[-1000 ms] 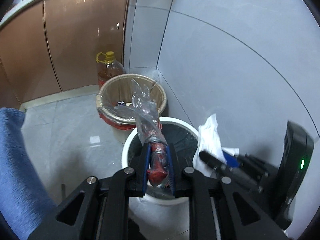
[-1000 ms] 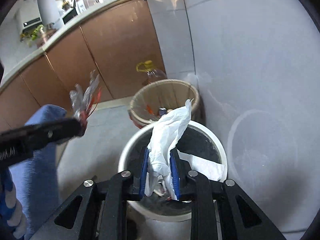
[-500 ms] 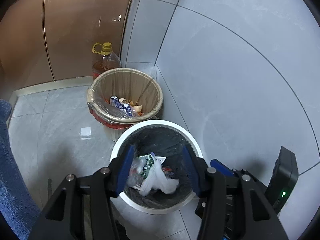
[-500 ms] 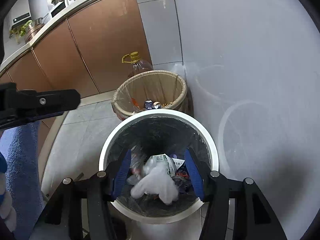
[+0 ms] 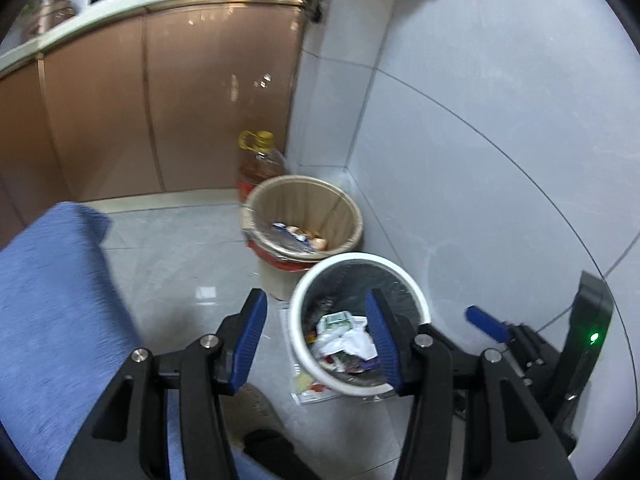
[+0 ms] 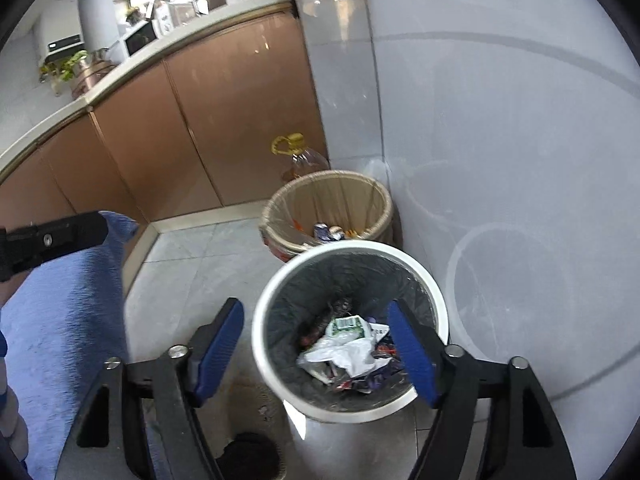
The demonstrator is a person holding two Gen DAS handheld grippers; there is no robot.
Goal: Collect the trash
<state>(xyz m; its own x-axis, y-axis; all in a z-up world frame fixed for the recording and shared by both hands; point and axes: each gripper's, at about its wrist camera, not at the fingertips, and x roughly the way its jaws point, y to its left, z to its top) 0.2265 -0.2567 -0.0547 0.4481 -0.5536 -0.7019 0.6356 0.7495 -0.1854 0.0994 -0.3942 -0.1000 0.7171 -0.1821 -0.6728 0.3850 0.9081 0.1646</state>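
A white bin (image 5: 416,296) with a black liner stands on the floor by the tiled wall. Crumpled trash (image 5: 344,336) lies inside it: white tissue, a green-printed wrapper and red scraps. My left gripper (image 5: 315,296) hangs open above the bin's near-left rim with nothing between its blue pads. In the right wrist view the same bin (image 6: 264,320) and its trash (image 6: 348,348) sit below my right gripper (image 6: 315,305). That gripper's jaws are opening and hold nothing. One blue finger (image 5: 486,322) of the right gripper shows at the left view's right edge.
A tan bin (image 5: 304,216) with a clear liner and food scraps stands behind the white one. An oil bottle (image 5: 260,160) is in the corner behind it. Brown cabinets (image 5: 160,100) run along the back. Blue clothing (image 5: 52,300) fills the left. A printed paper (image 5: 312,390) lies on the floor.
Both grippers opened: the left let go of a red-and-clear wrapper, the right of a white tissue, and both now lie in the white bin. Both grippers have drawn back and up.
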